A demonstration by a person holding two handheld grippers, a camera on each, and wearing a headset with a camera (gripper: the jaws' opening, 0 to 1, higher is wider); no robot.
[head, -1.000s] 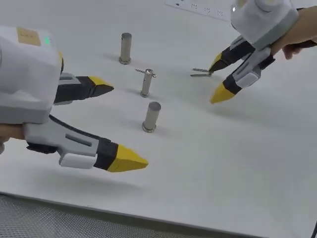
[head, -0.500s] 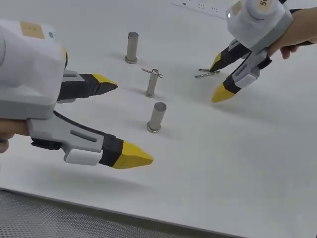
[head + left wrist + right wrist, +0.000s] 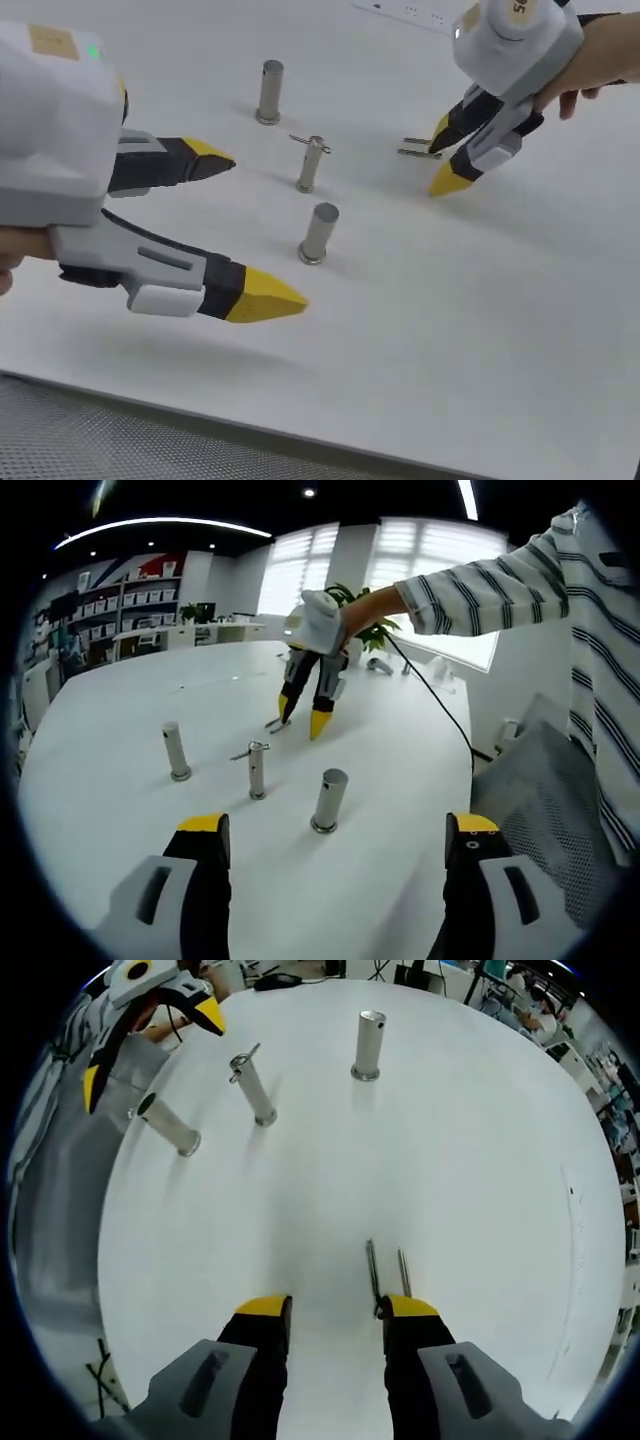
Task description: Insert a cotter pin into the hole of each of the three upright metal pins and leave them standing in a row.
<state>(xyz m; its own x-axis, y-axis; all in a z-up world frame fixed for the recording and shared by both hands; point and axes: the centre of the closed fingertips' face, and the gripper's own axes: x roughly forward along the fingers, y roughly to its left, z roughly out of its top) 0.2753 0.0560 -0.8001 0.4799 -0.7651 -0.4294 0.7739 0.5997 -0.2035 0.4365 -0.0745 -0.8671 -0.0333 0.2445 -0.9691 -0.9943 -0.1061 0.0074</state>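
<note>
1. What look like two loose cotter pins (image 3: 371,1265) lie flat on the white bench (image 3: 480,320), at about 3 o'clock from the middle metal pin (image 3: 311,170) in the head view. They seem to be thin, light, springy wire that is apt to skate on the smooth top, so a pinch across the legs near the looped head looks safest
2. The right gripper (image 3: 443,157) hangs over them with its jaws apart, gripping nothing. In the right gripper view one jaw tip sits just beside their near ends
3. The left gripper (image 3: 245,225) is spread wide and empty, at 9 o'clock from the near metal pin (image 3: 320,233)
4. The middle metal pin already carries a fitted cotter pin (image 3: 310,143). The near one and the far metal pin (image 3: 270,92), at 11 o'clock, are bare. All three stand on small bases and would probably topple from a sideways knock
5. Nothing blocks the reach, but the loose pair lie so close together that both could be picked up at once
</note>
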